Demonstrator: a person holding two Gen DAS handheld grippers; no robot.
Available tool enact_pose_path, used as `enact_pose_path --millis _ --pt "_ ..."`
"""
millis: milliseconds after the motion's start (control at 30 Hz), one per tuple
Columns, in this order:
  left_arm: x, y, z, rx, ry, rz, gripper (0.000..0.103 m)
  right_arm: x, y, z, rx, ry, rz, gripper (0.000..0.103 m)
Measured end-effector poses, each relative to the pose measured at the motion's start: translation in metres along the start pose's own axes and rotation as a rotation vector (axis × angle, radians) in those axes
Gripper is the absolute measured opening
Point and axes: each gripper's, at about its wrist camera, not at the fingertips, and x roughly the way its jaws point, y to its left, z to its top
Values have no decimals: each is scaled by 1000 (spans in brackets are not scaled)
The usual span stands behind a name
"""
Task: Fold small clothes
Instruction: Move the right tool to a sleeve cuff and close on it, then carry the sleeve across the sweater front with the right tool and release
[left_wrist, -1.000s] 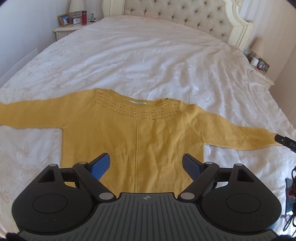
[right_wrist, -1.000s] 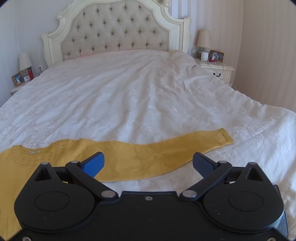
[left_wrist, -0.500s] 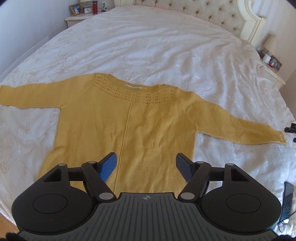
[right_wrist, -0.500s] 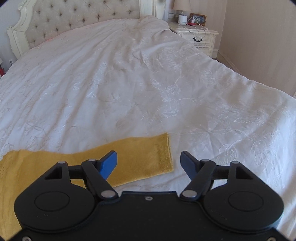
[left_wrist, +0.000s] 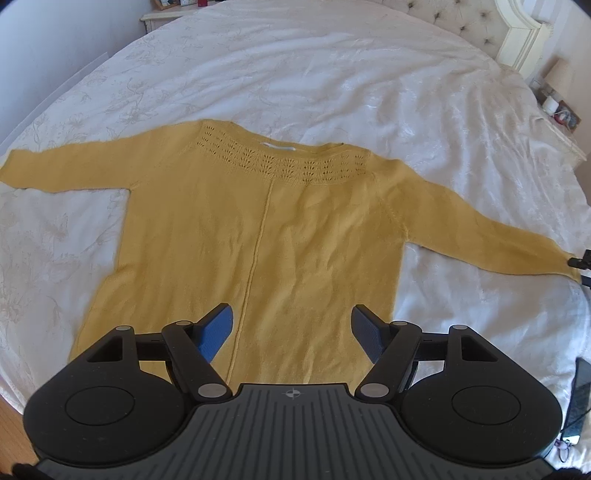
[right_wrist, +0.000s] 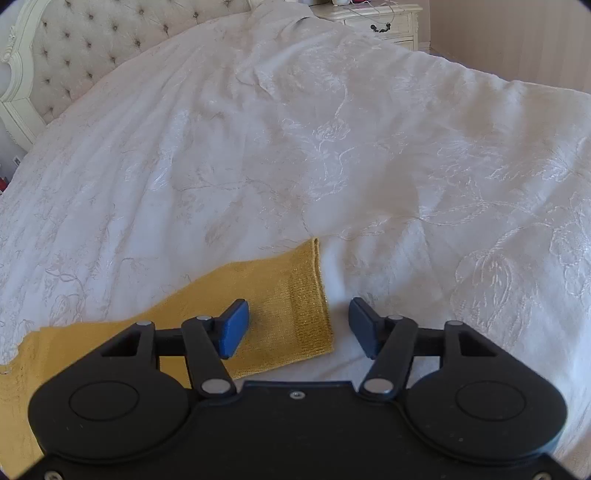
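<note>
A mustard-yellow knitted sweater (left_wrist: 266, 236) lies flat on the white bed, sleeves spread to both sides. My left gripper (left_wrist: 291, 334) hovers above the lower middle of its body, jaws apart with nothing pinched. In the right wrist view the ribbed cuff (right_wrist: 308, 306) of the right sleeve lies between the blue pads of my right gripper (right_wrist: 297, 326). Its jaws are closing; the left pad is over the sleeve and the right pad is over bare bedspread beside the cuff. The pads do not press the cloth. The right gripper's tip (left_wrist: 580, 263) shows at the sleeve end in the left view.
White embroidered bedspread (right_wrist: 332, 147) covers the whole bed. A tufted cream headboard (right_wrist: 74, 44) stands at the far end, a nightstand (right_wrist: 384, 18) with small items beside it. A dark phone with a cable (left_wrist: 581, 391) lies at the bed's right edge. Wooden floor (left_wrist: 11, 417) shows lower left.
The right gripper slid right along the sleeve down to the cuff, and its jaws narrowed around it. The left gripper tipped further down over the sweater body and narrowed slightly.
</note>
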Motion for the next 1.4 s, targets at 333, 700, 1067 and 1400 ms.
enact_pose_path --millis 333,700,1067,1400 --pt "6 33 -2 -36 37 -13 70 -28 32 12 39 -27 110 14" --pt "29 116 6 -29 91 -72 70 -101 196 0 -141 -86 261 14" --pt "36 234 23 22 42 33 70 -81 372 -95 -222 3 450 14" --pt "43 292 35 3 6 50 70 -49 474 -204 -264 142 544 10"
